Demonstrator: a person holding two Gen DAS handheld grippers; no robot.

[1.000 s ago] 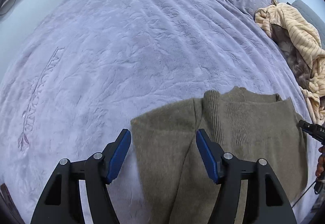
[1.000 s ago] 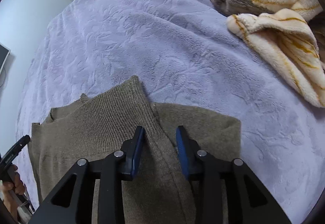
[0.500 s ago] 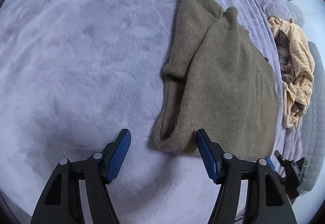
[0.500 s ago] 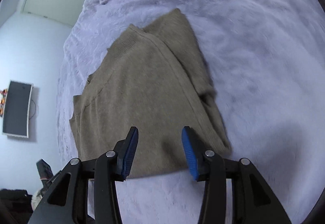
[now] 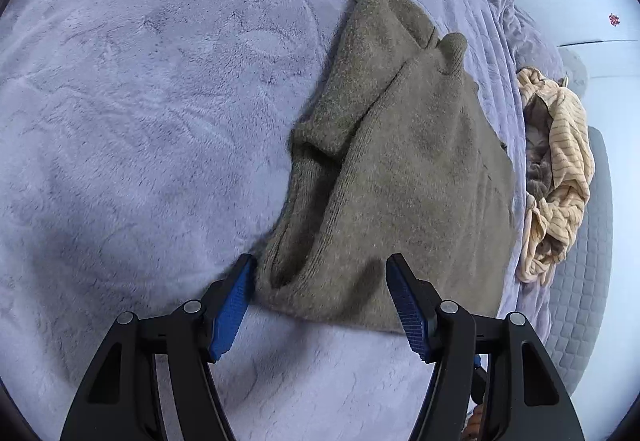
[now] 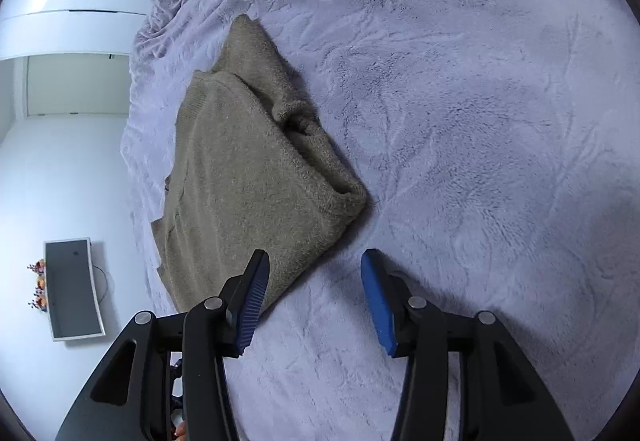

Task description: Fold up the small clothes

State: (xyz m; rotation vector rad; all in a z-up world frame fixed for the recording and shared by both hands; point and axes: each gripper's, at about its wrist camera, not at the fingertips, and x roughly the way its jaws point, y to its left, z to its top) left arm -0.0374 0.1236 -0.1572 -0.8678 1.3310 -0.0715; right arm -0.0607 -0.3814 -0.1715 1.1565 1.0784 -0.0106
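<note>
while the right gripper (image 6: 312, 297) is opening on nothing, the sweater (image 5: 400, 181) is framed by left gripper (image 5: 320, 297) fingers held apart.

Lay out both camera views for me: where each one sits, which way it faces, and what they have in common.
Left wrist: sits on the left gripper, looks down and forward at the near hem of the olive sweater on the lavender blanket; own open blue-padded fingers show.
Right wrist: sits on the right gripper, angled down at the sweater's corner; its fingers show, jaws opening, nothing between them.
Shared: sweater, blanket, striped cream garment.
</note>
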